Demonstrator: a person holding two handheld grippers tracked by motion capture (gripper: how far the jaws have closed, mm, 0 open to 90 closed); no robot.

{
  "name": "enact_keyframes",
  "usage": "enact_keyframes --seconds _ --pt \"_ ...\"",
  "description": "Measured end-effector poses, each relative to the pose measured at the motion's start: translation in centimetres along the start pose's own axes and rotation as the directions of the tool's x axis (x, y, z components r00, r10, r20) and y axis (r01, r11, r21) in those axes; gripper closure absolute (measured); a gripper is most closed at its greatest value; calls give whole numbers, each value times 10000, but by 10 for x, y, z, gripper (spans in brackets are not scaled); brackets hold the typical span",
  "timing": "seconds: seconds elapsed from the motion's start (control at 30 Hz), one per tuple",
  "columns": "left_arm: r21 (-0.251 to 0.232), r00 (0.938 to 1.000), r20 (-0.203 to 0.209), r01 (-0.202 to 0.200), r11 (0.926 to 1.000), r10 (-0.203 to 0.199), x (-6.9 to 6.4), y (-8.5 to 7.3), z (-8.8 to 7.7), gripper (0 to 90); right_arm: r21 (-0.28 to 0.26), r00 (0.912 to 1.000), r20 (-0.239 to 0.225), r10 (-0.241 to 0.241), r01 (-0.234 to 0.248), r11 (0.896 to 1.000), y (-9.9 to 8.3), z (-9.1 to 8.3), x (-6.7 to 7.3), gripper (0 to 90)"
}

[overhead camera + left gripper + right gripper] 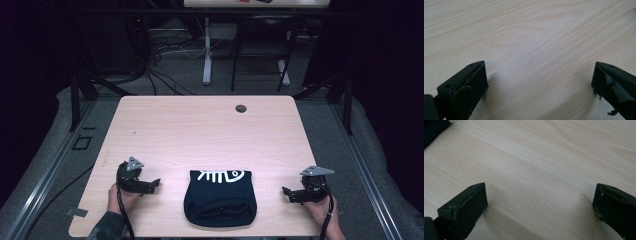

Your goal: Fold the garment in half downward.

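Black folded garment (220, 198), white fish-skeleton print on its far panel; lies flat at the near edge of the desk (200, 130), centred between the two tongs and touching neither.

Left tongs (156, 183): held in the person's left hand (119, 199) at the near left of the desk, pointing toward the garment, grey three-cornered plate on top, cable trailing off the near edge. Jaws stand wide apart with bare wood between them, as the left gripper view (539, 85) shows; the pad on one jaw is torn and ragged.

Right tongs (285, 192): held in the person's right hand (320, 207) at the near right, pointing toward the garment, grey plate on top. Jaws wide apart over bare wood in the right gripper view (540, 205); a dark corner of the garment (434, 128) sits at that view's upper left.

Desk: pale wood grain, rounded corners, one dark round grommet hole (241, 108) near the far edge.

Beyond the desk: grey floor, loose black cables (165, 75), white leg (207, 50) of a second desk, dark metal frame.
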State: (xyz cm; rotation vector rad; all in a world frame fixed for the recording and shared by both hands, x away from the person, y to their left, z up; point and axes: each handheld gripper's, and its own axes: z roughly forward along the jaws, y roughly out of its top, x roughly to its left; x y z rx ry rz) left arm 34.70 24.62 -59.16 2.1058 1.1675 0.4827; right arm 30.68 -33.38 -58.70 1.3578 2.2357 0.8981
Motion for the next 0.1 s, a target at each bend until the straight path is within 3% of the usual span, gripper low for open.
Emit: enact_keyframes --seconds 0.1 --pt "-20 10000 -2 13 10000 -13 0 0 0 2 -23 10000 6 20 -20 10000 0 0 0 0"
